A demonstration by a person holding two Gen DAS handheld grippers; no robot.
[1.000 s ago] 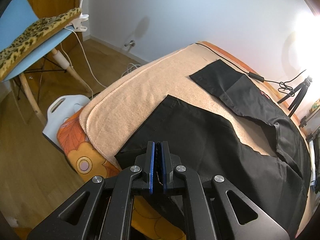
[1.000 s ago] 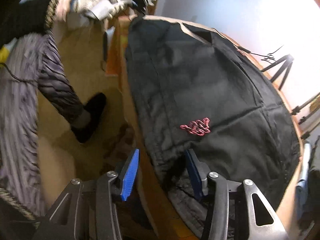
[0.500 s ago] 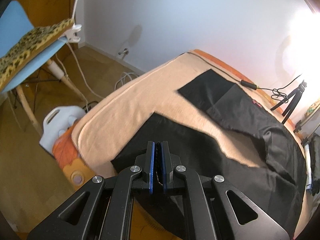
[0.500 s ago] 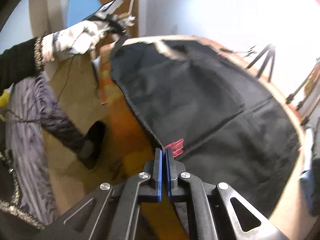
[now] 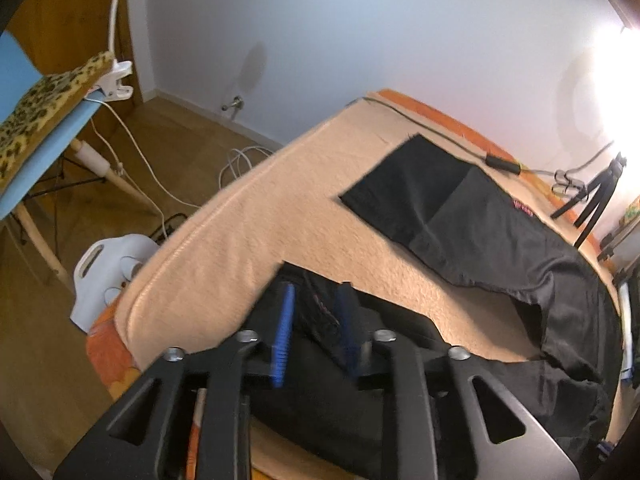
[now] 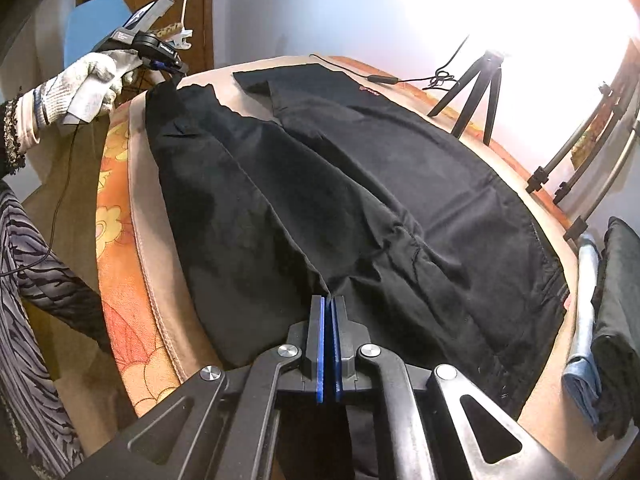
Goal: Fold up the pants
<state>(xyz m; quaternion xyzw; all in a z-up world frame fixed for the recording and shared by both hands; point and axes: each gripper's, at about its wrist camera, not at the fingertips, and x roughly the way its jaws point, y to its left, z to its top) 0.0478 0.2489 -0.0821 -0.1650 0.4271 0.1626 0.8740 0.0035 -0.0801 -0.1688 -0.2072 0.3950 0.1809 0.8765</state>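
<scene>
Since the earlier frame our left gripper (image 5: 314, 322) has spread its jaws at the hem; our right gripper (image 6: 328, 316) pinches the black pants (image 6: 360, 184) near the bed's (image 5: 240, 224) edge. Next: regrasp, fold leg over leg.

The left gripper (image 5: 316, 320) is blurred, so its contact with the pants (image 5: 472, 216) is unclear. The pants' near edge is hidden behind the right gripper (image 6: 328, 344). Glare washes out the lamp (image 6: 520, 0).
</scene>
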